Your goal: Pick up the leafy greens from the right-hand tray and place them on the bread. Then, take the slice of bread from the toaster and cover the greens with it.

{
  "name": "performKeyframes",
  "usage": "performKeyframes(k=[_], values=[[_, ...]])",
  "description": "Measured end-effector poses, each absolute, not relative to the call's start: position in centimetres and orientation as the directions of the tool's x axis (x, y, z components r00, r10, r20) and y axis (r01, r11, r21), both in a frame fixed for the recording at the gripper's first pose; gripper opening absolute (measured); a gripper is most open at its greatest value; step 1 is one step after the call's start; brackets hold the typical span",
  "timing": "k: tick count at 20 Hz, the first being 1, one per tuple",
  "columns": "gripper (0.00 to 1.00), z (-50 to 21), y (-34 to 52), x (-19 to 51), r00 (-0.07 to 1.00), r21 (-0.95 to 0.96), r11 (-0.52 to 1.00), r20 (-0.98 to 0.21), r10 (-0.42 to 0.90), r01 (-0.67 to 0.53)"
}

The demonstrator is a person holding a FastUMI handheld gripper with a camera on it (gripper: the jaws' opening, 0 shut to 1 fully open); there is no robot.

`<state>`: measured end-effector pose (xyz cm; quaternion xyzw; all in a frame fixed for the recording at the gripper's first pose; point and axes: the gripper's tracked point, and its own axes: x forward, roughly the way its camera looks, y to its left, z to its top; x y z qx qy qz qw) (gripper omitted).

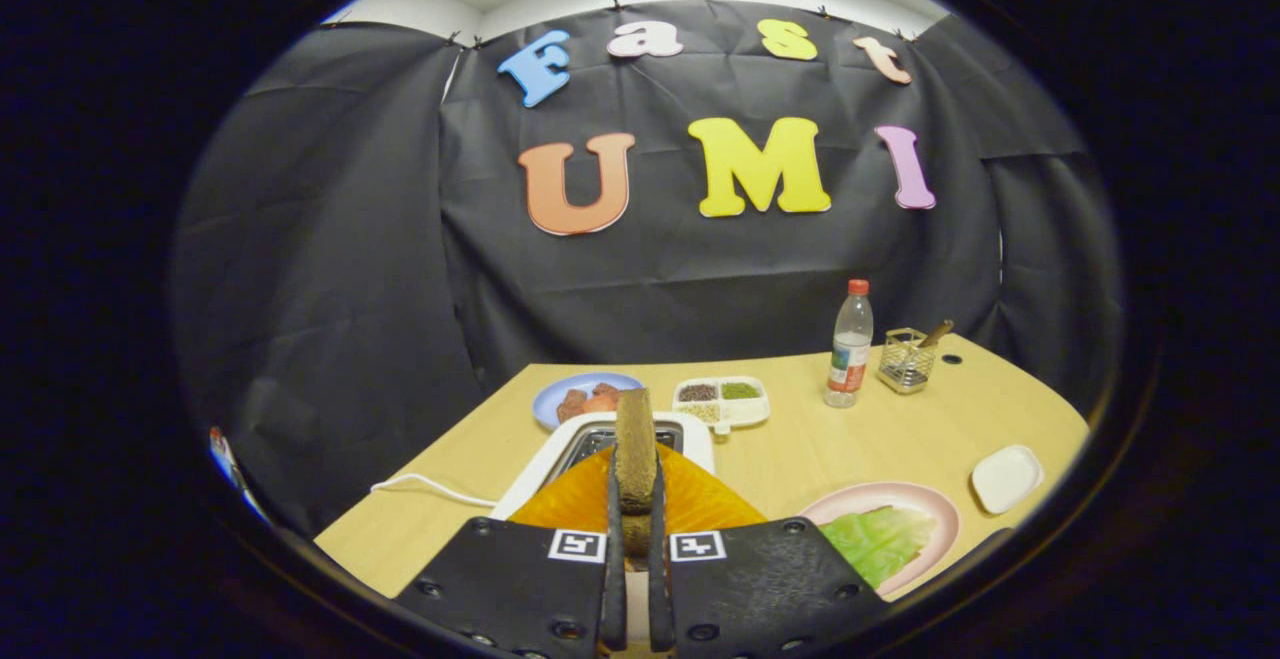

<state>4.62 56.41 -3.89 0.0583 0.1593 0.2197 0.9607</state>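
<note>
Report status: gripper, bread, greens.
Gripper shut on bread slice, held edge-on above the toaster. Greens on pink plate, beside the gripper. Path unobstructed.

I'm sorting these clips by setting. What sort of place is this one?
Likely a staged kitchen table in a draped booth: a toaster, plates of food such as the greens, and the gripper shut on a bread slice.

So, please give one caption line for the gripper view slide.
Claw shut on bread slice above toaster; greens lie on pink plate to its right.
</note>
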Motion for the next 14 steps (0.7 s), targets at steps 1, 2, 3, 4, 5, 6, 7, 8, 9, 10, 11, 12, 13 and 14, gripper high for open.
performKeyframes(k=[1, 2, 3, 4, 5, 6, 7, 8, 9, 10, 11, 12, 13, 14], values=[[0.09, -2.8, 56.0, 4.3, 0.853, 0.198, 0.889, -0.260, 0.453, -0.412], [0.09, -1.6, 55.4, 3.8, 0.853, 0.225, 0.878, -0.230, 0.468, -0.421], [0.09, -0.3, 54.3, 3.6, 0.861, 0.242, 0.875, -0.199, 0.468, -0.419], [0.08, 1.0, 53.3, 3.5, 0.868, 0.263, 0.869, -0.168, 0.468, -0.418], [0.08, 2.2, 52.1, 3.4, 0.874, 0.283, 0.865, -0.142, 0.464, -0.414], [0.08, 2.9, 51.0, 3.3, 0.877, 0.301, 0.861, -0.128, 0.463, -0.410], [0.08, 3.7, 49.9, 3.4, 0.883, 0.301, 0.863, -0.115, 0.456, -0.406], [0.08, 4.4, 48.3, 3.5, 0.889, 0.297, 0.867, -0.102, 0.446, -0.401], [0.08, 4.7, 46.6, 3.7, 0.895, 0.296, 0.871, -0.096, 0.436, -0.392], [0.08, 4.4, 45.0, 3.9, 0.901, 0.297, 0.875, -0.093, 0.424, -0.382], [0.08, 4.3, 43.4, 4.0, 0.906, 0.296, 0.879, -0.085, 0.415, -0.375], [0.08, 4.2, 41.8, 4.2, 0.914, 0.281, 0.887, -0.071, 0.400, -0.366], [0.08, 3.9, 40.1, 4.5, 0.923, 0.255, 0.899, -0.056, 0.381, -0.356], [0.08, 3.3, 39.0, 4.7, 0.929, 0.232, 0.909, -0.047, 0.367, -0.347]])
